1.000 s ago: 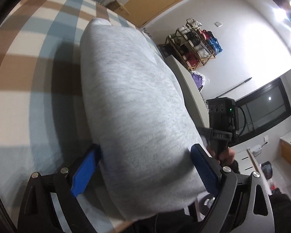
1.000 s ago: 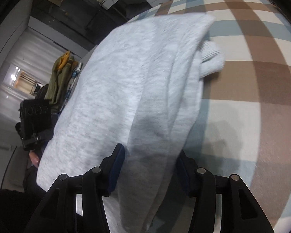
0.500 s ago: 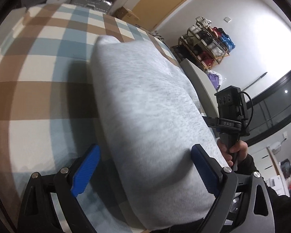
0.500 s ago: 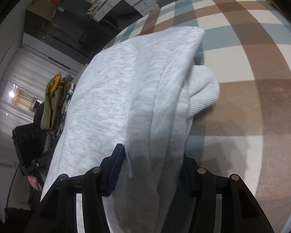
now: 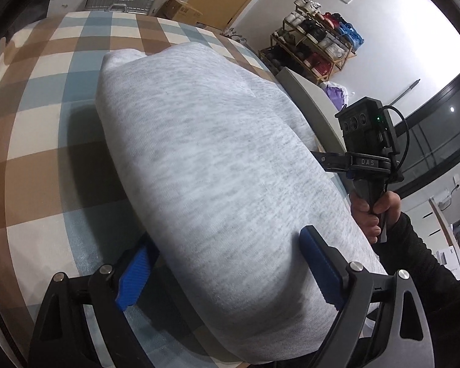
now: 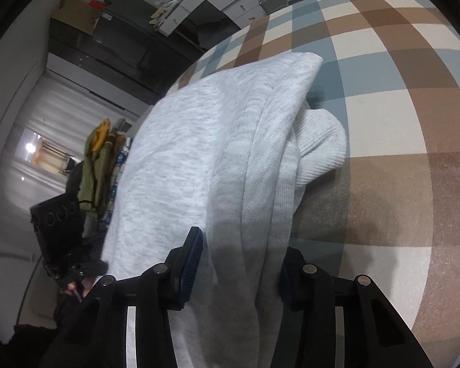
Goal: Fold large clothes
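Now my left gripper (image 5: 227, 268) stands wide, its blue pads flanking the folded grey sweatshirt (image 5: 217, 165) on the checked blanket (image 5: 40, 141); my right gripper (image 6: 239, 271) is closing around the sweatshirt's bunched edge.

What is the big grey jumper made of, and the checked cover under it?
The folded light grey sweatshirt looks like soft cotton-type fleece knit: flecked, matte, with ribbed edging on the right. The brown, blue and cream checked cover looks like a flat, matte woven or brushed fabric, though that is hard to tell.
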{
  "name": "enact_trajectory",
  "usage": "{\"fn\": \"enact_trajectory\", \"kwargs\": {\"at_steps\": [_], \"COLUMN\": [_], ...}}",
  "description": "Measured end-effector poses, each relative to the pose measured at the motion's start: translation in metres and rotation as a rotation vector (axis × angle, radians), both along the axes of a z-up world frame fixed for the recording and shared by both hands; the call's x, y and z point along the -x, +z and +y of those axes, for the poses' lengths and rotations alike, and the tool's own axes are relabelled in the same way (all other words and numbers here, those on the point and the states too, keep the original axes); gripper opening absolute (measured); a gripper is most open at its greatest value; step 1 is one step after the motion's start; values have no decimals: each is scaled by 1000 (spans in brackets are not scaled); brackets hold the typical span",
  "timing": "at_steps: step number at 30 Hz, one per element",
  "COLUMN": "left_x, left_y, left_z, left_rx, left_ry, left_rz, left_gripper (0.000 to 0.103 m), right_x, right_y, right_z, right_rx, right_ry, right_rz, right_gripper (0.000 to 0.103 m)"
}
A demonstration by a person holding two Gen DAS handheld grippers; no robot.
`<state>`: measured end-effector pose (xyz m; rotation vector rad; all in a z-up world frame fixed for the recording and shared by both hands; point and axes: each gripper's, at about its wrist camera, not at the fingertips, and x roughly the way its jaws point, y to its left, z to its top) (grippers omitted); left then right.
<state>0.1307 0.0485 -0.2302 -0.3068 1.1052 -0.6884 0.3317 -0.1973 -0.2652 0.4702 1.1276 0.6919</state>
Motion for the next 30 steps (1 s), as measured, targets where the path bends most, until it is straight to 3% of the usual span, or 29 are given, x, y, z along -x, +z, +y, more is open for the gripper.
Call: {"fn": "enact_trajectory", "kwargs": {"at_steps": [4, 6, 11, 13, 14, 19, 25, 30], "left_x": [-5, -8, -11, -11, -12, -12, -8, -10], "left_y": [-4, -5, -9, -9, -10, -10, -9, -15], "left_z": [2, 1, 1, 3, 4, 6, 8, 13], "left_rx": [21, 23, 13, 21, 24, 25, 29, 67], "left_ry": [3, 7, 16, 12, 11, 16, 31, 46], "left_rz": [6, 11, 21, 35, 44, 63, 41, 77], "left_gripper": [89, 91, 102, 102, 102, 102, 102, 102], "right_x": [-1, -3, -1, -2, -2, -1, -11, -23], "right_y": [-4, -2, 4, 5, 5, 3, 3, 2], "right_z": [-7, -2, 5, 6, 7, 2, -3, -15], "right_rx": [52, 114, 218, 241, 267, 260, 189, 84], "right_ry": [21, 29, 44, 37, 29, 53, 54, 58], "right_rz": [-8, -40, -138, -149, -156, -200, -141, -50], "right_gripper": [51, 67, 88, 95, 103, 103, 103, 103]}}
